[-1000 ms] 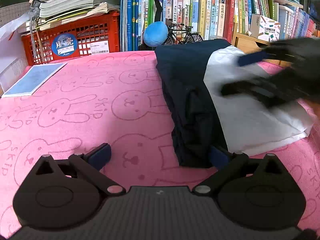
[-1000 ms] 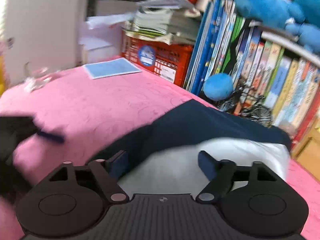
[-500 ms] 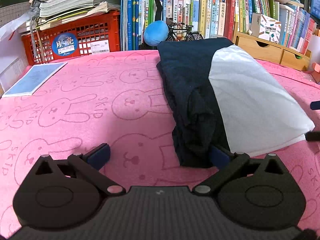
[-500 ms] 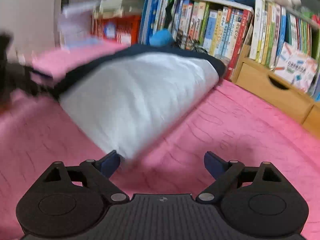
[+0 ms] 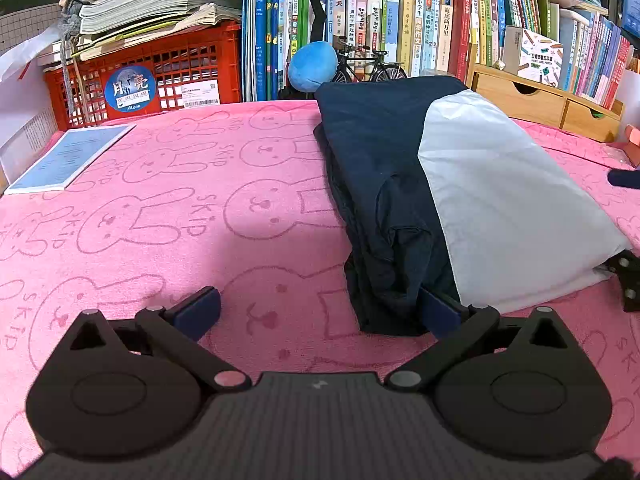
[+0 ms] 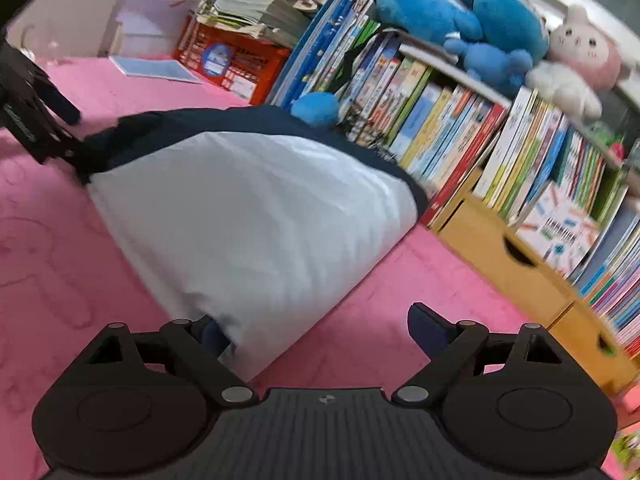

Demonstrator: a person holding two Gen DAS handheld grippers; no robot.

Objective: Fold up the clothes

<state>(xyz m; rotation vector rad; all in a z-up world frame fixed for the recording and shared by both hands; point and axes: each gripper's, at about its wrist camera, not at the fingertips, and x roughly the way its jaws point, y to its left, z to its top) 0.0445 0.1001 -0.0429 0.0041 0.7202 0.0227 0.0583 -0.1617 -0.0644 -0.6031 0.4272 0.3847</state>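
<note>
A folded navy and white garment [image 5: 440, 184] lies on the pink bunny-print cloth [image 5: 180, 208]. My left gripper [image 5: 318, 310] is open at the garment's near end. Its right fingertip [image 5: 438, 312] touches the navy edge and its left one rests on the pink cloth. My right gripper [image 6: 320, 332] is open wide at the white side of the garment [image 6: 256, 216]. The white corner lies over its left fingertip [image 6: 210, 334], and the pads do not press on it. The right gripper [image 5: 626, 280] shows at the left wrist view's right edge. The left gripper [image 6: 32, 120] shows at the right wrist view's upper left.
Behind the cloth stand a red crate [image 5: 160, 76] with stacked papers, a row of books [image 5: 400, 32], a blue ball [image 5: 312, 66] and a toy bicycle. Wooden drawers [image 6: 516, 256] stand to the right. A blue sheet [image 5: 68, 158] lies at the far left.
My right gripper has left its place above the white part and dropped to the garment's right edge, turning toward the bookshelf. The left gripper and the garment have stayed put.
</note>
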